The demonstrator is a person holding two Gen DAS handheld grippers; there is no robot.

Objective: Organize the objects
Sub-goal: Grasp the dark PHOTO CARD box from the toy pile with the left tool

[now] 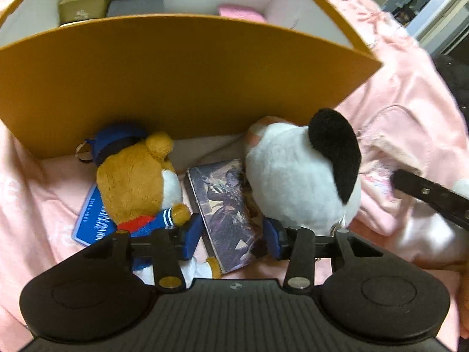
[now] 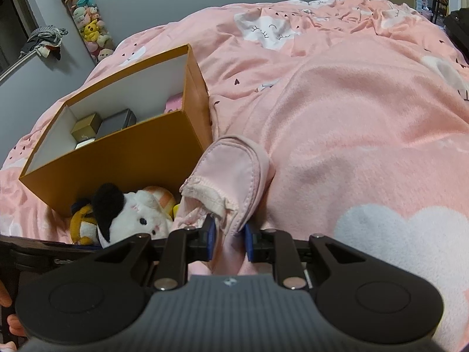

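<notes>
An orange box [image 1: 187, 79] with white inner walls stands on the bed and holds a gold box [image 1: 83, 4], a grey box [image 1: 134, 6] and a pink item [image 1: 241, 13]. In front of it lie a brown bear plush [image 1: 137, 182] in a blue hat, a dark illustrated card [image 1: 225, 208] and a white plush [image 1: 293, 176] with a black ear. My left gripper [image 1: 233, 237] is open just above the card, its pads on either side of it and not pressing. My right gripper [image 2: 230, 242] is shut on a pink fabric pouch [image 2: 231, 170] beside the box [image 2: 123, 149].
A blue card [image 1: 91, 226] lies under the bear. The pink duvet [image 2: 351, 117] spreads far to the right. A clear tube of plush toys [image 2: 88, 26] and hanging clothes [image 2: 44, 41] are at the wall beyond. A person's fingers [image 2: 6, 296] show at the left edge.
</notes>
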